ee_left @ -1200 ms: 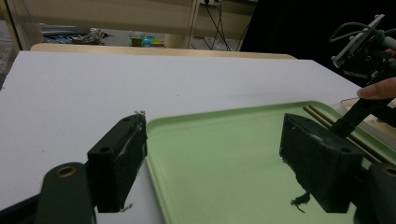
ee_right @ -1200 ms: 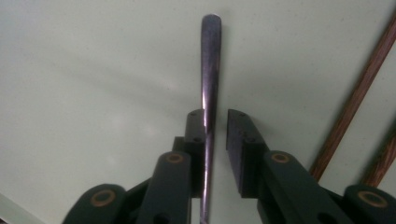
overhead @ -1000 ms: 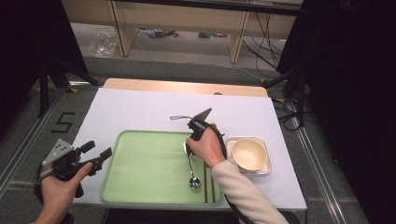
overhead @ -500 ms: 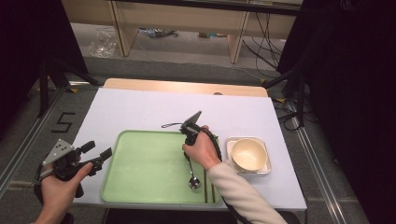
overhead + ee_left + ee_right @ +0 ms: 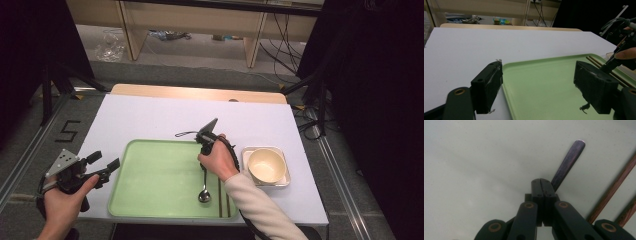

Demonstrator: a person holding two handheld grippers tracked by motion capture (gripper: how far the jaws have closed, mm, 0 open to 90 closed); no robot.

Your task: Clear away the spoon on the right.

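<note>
A green tray (image 5: 150, 200) lay on the white table (image 5: 150, 115), with a metal spoon (image 5: 204, 187) in its right half, bowl end toward the person, and a pair of brown chopsticks (image 5: 223, 195) just beside it along the tray's right wall. The right gripper (image 5: 205, 150) pointed down over the spoon's handle; in the right gripper view its jaws met pad to pad at (image 5: 541, 185), and the dark handle (image 5: 567, 162) ran out from beside their tips across the tray floor. Whether the pads pinched the handle or merely touched it could not be told. The left gripper (image 5: 102, 167) hovered at the tray's left edge, held level, its jaws spread wide with nothing between them; the left gripper view showed the tray rim (image 5: 506, 82) passing between the two pads. A cream bowl (image 5: 266, 165) stood in a small square dish (image 5: 286, 177) on the table, just right of the tray.
</note>
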